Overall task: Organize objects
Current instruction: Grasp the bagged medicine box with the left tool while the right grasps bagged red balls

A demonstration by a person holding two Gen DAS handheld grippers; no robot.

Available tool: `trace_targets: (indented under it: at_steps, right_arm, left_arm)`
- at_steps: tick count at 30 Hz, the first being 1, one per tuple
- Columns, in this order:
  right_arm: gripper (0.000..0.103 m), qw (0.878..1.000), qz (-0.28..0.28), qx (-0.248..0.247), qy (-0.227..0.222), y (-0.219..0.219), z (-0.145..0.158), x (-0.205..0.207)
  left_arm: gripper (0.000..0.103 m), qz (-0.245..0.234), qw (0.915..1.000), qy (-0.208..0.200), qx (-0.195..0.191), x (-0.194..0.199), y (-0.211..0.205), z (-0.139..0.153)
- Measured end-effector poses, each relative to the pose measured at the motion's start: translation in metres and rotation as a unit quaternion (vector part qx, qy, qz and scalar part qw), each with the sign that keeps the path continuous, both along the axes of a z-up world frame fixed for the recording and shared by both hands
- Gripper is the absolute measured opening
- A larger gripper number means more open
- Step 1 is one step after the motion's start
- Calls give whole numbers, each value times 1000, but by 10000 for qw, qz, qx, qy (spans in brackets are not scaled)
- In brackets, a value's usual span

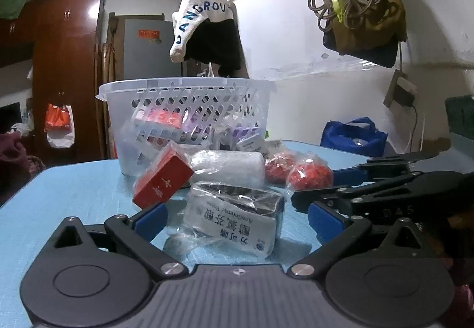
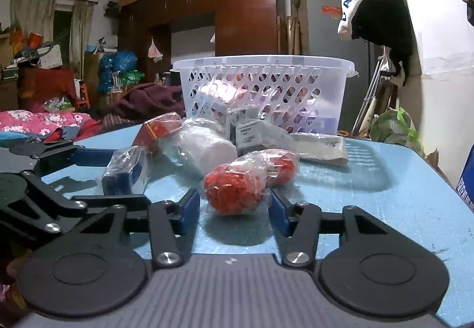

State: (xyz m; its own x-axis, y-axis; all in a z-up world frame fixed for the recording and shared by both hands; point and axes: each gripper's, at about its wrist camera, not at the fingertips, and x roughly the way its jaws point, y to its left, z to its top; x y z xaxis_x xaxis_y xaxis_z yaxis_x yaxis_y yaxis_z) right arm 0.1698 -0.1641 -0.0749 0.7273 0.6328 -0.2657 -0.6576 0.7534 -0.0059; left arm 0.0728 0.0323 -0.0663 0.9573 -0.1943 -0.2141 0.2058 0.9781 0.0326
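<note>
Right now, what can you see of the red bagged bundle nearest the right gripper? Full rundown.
The red bundle is a lumpy mass of small red pieces sealed in clear, crinkled plastic that catches glare. It lies on the blue table, between the open fingers of the right gripper; whether the pads touch it cannot be told. A second red bundle sits just behind it, apparently against it. The left wrist view shows both side by side.

My left gripper [image 1: 237,217] and right gripper [image 2: 234,208] match: black angular linkage arms, silver screws, blue finger pads [image 1: 149,218], round black discs, ribbed grey body
</note>
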Motion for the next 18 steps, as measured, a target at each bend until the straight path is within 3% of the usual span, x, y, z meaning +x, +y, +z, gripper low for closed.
trace_targets:
  at_steps: [6, 10, 12, 18]
  right_arm:
    - [52, 9999, -4, 112, 0, -6, 1, -1]
    - [50, 9998, -82, 181, -21, -9, 0, 0]
    - [50, 9998, -117, 162, -63, -9, 1, -1]
    - [50, 9995, -168, 262, -73, -17, 3, -2]
  left_arm:
    - [101, 33, 10000, -84, 10, 1, -4, -2]
    - [75, 81, 9998, -170, -43, -2, -4, -1]
    - [74, 33, 9995, -225, -201, -4, 0, 1]
    - [74, 164, 9982, -544, -168, -17, 3, 6]
